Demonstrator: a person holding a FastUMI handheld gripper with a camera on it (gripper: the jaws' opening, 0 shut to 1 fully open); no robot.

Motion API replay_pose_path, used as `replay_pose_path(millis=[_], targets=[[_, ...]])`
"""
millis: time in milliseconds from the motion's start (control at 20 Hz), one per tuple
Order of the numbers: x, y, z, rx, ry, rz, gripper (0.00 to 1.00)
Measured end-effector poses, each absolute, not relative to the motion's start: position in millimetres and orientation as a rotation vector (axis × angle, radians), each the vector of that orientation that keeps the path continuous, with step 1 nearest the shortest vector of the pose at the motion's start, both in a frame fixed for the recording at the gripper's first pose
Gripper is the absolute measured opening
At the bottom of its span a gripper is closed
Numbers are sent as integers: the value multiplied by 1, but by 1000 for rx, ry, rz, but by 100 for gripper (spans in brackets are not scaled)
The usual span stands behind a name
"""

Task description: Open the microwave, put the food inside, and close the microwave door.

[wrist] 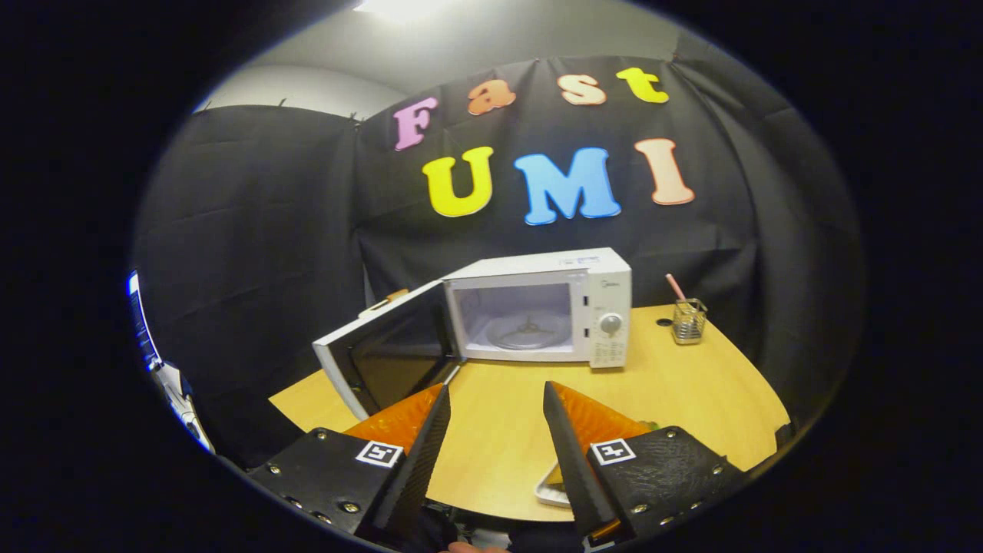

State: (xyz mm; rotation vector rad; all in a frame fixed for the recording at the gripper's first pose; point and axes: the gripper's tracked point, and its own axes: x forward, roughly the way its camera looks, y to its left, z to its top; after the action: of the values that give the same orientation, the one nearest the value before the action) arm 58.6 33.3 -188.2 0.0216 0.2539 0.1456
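- Microwave is sitting toward the table's far edge, its door swinging wide open, its cavity bare.
- Gripper is hovering spread, pinching nothing.
- Food plate is lying at the near edge under the right finger; dropping low and gripping its rim squarely looks wise.

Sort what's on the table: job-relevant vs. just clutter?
Job:
- microwave, door swung open, cavity with turntable bare
- white plate, partly hidden behind the right finger; food on it unclear
- tongs, open, holding nothing

Clutter:
- wire-mesh cup with a pink stick, right of the microwave
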Motion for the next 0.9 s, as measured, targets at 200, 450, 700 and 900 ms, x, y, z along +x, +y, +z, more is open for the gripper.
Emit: replay_pose_path(millis=[200,450,700,900], targets=[[60,-39,-216,74,353,34,74],[68,-77,-275,200,537,5,74],[80,-82,-304,236,623,26,74],[89,-77,-317,307,693,66,74]])
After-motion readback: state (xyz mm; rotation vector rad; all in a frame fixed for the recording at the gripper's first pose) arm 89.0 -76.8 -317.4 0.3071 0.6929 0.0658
